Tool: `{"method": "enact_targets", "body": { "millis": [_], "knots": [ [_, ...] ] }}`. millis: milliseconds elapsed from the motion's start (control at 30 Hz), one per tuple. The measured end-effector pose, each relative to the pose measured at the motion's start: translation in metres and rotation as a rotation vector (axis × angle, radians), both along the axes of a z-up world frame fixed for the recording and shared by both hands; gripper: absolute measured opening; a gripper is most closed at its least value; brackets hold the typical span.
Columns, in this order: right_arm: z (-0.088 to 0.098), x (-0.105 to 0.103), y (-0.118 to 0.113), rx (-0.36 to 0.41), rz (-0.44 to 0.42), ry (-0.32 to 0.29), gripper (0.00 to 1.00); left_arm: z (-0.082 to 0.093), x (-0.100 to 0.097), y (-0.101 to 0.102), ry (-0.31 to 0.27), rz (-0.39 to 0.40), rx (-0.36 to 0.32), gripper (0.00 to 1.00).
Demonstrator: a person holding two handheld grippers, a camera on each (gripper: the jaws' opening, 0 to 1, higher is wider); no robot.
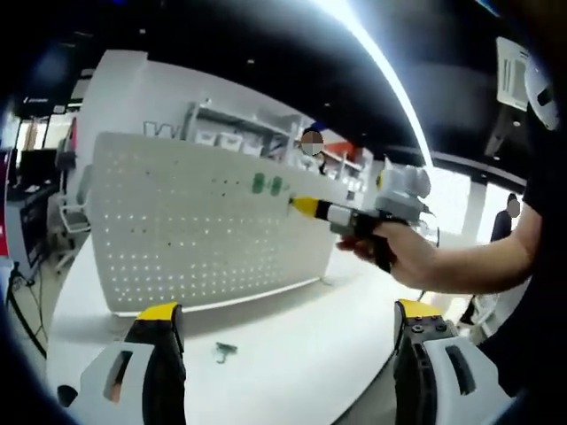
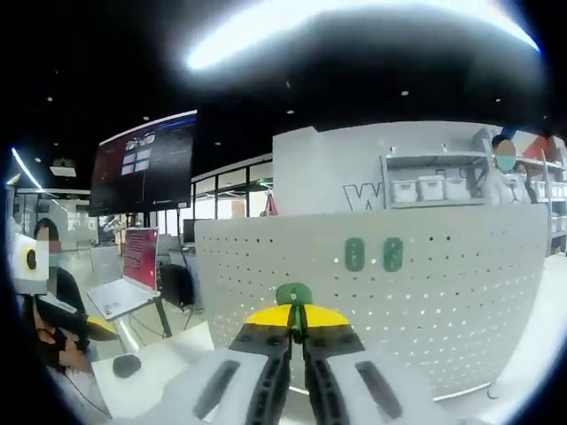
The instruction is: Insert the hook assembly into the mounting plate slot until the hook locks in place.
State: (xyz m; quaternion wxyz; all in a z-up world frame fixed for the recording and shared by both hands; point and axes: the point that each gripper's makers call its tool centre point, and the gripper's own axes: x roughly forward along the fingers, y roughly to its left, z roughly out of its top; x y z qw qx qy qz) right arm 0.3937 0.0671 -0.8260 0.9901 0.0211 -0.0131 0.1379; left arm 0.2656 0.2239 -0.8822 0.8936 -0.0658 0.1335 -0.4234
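Green hook (image 2: 293, 293) pinched in the right gripper (image 2: 298, 320), close before the pegboard (image 2: 443, 301).

Small, light, stiff plastic by its look; held by its base, likely to twist. Two hooks (image 2: 373, 254) sit mounted above it; another piece (image 1: 224, 351) lies on the table (image 1: 292, 354) below the board, between the released left gripper (image 1: 288, 323) jaws.

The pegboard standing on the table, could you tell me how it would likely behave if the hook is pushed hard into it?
The pegboard stands upright on its lower edge on the table, with no support visible, so a hard push may tip or slide it. It looks like a thin perforated sheet, so it probably flexes slightly. The right gripper is shut on the green hook.
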Motion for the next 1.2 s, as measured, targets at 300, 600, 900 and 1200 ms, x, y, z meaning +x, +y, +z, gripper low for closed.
{"method": "enact_targets", "body": {
  "millis": [300,600,900,1200],
  "knots": [
    [0.003,0.025,-0.038,0.015,-0.091,-0.013,0.0,-0.006,0.005,0.004,0.019,0.015,0.002,1.0],
    [0.007,0.045,-0.074,0.05,-0.176,-0.018,0.0,-0.01,0.01,0.008,0.035,0.018,0.01,0.99],
    [0.009,0.061,-0.098,0.063,-0.234,-0.027,0.0,-0.014,0.011,0.012,0.049,0.023,0.018,0.99],
    [0.017,0.077,-0.113,0.064,-0.266,-0.04,0.0,-0.021,0.012,0.016,0.068,0.032,0.02,0.99]
  ]
}}
